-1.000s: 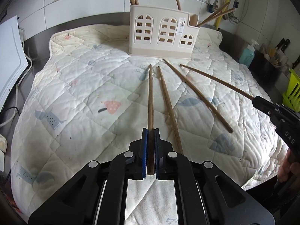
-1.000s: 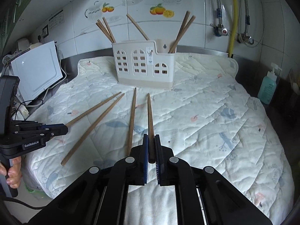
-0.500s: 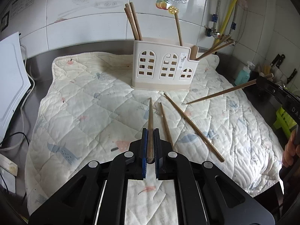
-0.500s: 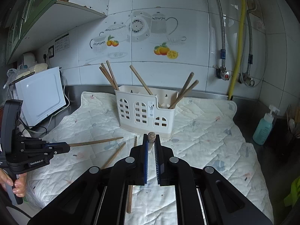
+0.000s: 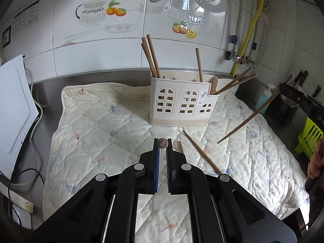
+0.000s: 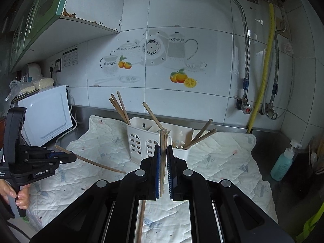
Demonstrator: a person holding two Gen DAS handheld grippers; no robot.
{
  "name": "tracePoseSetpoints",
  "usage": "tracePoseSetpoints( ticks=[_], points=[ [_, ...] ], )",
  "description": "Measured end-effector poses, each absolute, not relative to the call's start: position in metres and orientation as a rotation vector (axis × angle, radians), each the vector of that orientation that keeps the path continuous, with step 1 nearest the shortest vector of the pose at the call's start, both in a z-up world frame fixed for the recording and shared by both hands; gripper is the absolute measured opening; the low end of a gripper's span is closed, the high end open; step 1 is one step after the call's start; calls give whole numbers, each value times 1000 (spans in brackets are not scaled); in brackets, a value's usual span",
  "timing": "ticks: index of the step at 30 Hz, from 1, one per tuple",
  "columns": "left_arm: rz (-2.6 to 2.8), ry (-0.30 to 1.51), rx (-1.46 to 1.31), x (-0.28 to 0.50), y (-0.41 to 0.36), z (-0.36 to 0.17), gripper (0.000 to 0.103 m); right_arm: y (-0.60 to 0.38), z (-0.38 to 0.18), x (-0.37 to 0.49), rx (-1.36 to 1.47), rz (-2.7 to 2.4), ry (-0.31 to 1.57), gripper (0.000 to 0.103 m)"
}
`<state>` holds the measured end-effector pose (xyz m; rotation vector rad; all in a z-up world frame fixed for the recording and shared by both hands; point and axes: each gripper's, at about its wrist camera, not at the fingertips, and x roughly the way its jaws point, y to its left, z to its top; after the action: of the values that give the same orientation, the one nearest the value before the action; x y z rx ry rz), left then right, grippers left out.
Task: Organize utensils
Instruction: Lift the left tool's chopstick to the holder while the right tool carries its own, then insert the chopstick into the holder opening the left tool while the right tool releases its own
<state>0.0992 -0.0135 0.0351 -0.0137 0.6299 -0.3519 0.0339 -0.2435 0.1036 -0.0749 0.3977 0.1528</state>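
Note:
A cream utensil holder (image 5: 182,103) (image 6: 145,141) with arched cut-outs stands at the back of the quilted mat (image 5: 91,125) and holds several wooden chopsticks. My left gripper (image 5: 162,143) is shut on a wooden chopstick (image 5: 162,143), seen end-on, raised above the mat in front of the holder. My right gripper (image 6: 163,151) is shut on another wooden chopstick (image 6: 163,151), lifted and pointing up. The right wrist view shows the left gripper (image 6: 68,159) with its chopstick (image 6: 95,163). The left wrist view shows the right gripper's chopstick (image 5: 253,111). Two chopsticks (image 5: 200,151) lie on the mat.
A white appliance (image 5: 14,109) (image 6: 46,113) and cables stand left of the mat. A teal soap bottle (image 6: 283,162) and a green rack (image 5: 309,137) are at the right. Pipes and valves (image 6: 247,109) run on the tiled wall.
Both grippers have risen from the mat with their chopsticks and tipped upward; the chopsticks now point toward the cameras' forward view above the holder level.

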Motion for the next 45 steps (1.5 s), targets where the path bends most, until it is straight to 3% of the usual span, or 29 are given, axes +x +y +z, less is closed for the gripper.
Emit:
tracePoseSetpoints(
  ticks=[14, 32, 45],
  points=[
    [-359, 526, -59, 102, -6, 72, 5, -248, 137, 42, -80, 155, 327, 7],
    [-406, 311, -43, 122, -30, 176, 5, -255, 188, 76, -98, 130, 214, 7],
    [-377, 427, -47, 190, -54, 150, 5, -257, 172, 133, -86, 119, 269, 7]
  ],
)
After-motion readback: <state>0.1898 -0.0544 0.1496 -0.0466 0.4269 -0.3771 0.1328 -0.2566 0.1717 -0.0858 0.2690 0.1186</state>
